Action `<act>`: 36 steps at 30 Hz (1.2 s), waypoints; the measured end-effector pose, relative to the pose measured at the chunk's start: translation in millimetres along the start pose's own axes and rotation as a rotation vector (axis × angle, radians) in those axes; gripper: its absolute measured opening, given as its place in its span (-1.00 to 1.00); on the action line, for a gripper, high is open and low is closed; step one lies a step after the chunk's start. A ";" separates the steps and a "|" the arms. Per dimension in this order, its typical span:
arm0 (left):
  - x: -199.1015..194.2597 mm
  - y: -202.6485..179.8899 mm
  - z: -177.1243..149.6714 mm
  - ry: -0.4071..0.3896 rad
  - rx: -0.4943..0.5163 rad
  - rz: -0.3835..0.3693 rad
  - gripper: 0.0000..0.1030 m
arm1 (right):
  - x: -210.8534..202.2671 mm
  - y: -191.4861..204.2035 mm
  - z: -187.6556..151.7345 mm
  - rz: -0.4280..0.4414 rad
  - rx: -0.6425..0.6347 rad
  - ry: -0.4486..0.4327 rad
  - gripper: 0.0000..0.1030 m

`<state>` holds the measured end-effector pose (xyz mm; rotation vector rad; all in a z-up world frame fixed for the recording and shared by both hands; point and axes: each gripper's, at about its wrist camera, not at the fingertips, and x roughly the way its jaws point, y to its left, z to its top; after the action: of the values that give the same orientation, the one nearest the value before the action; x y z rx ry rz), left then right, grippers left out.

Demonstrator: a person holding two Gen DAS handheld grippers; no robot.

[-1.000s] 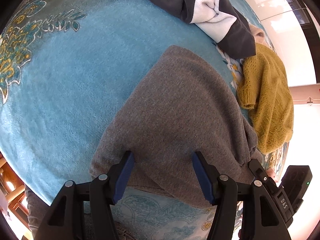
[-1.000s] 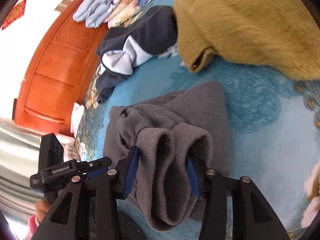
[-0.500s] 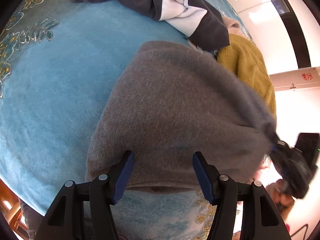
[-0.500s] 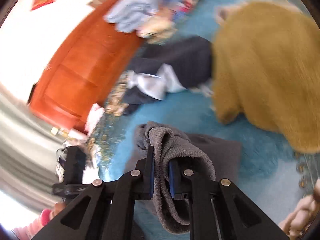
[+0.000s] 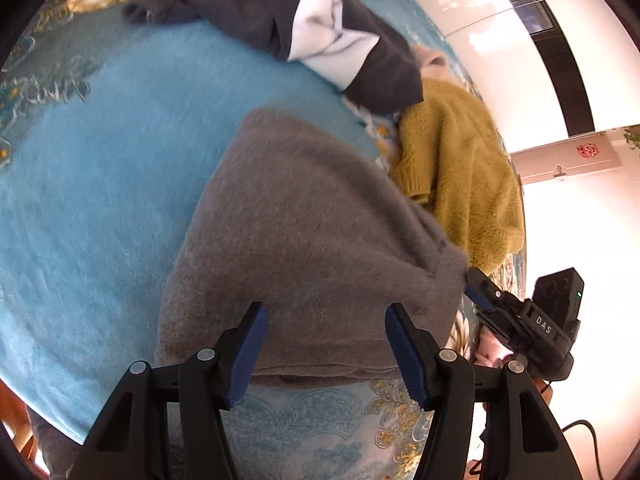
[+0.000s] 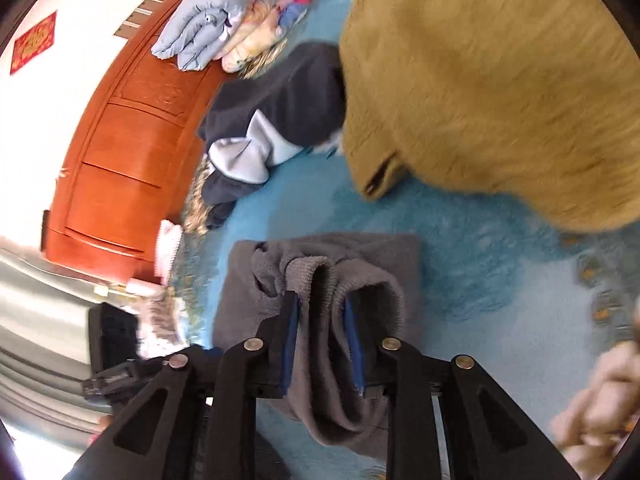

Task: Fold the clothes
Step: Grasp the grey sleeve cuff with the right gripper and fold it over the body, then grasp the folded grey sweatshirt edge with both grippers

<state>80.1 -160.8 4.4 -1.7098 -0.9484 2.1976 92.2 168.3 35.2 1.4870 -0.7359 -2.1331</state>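
A grey knit sweater (image 5: 304, 240) lies folded on the blue blanket (image 5: 112, 168). My left gripper (image 5: 324, 344) is open over the sweater's near edge, its fingers astride the cloth and holding nothing. My right gripper (image 6: 322, 336) has its jaws partly parted around a bunched ribbed fold of the same grey sweater (image 6: 320, 280); the fold stands between the pads. The right gripper also shows in the left wrist view (image 5: 476, 284), at the sweater's right corner.
A mustard knit sweater (image 5: 460, 184) lies right of the grey one and also shows in the right wrist view (image 6: 492, 80). A dark navy and white garment (image 5: 320, 28) lies beyond. An orange wooden headboard (image 6: 120, 152) and folded bedding (image 6: 208, 16) stand at the far side.
My right gripper closed tight on the grey fold and lifted it, then widened its jaws and came back down. The sweater's right corner rose and shifted. My left gripper stayed open.
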 end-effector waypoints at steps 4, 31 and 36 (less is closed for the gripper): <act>-13.6 -7.9 5.2 -0.098 0.005 0.100 0.26 | -16.5 28.5 0.0 -0.049 -0.150 -0.035 -0.47; -17.2 25.6 -41.8 0.011 0.091 0.183 0.28 | 16.2 67.4 -54.6 -0.151 -0.306 0.060 -0.23; -1.1 22.7 -48.1 0.116 0.119 0.277 0.28 | 33.0 49.3 -75.4 -0.167 -0.253 0.110 -0.23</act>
<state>129.9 -161.6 -14.2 -1.9867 -0.5707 2.2341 155.0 96.9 22.2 1.5564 -0.2985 -2.1496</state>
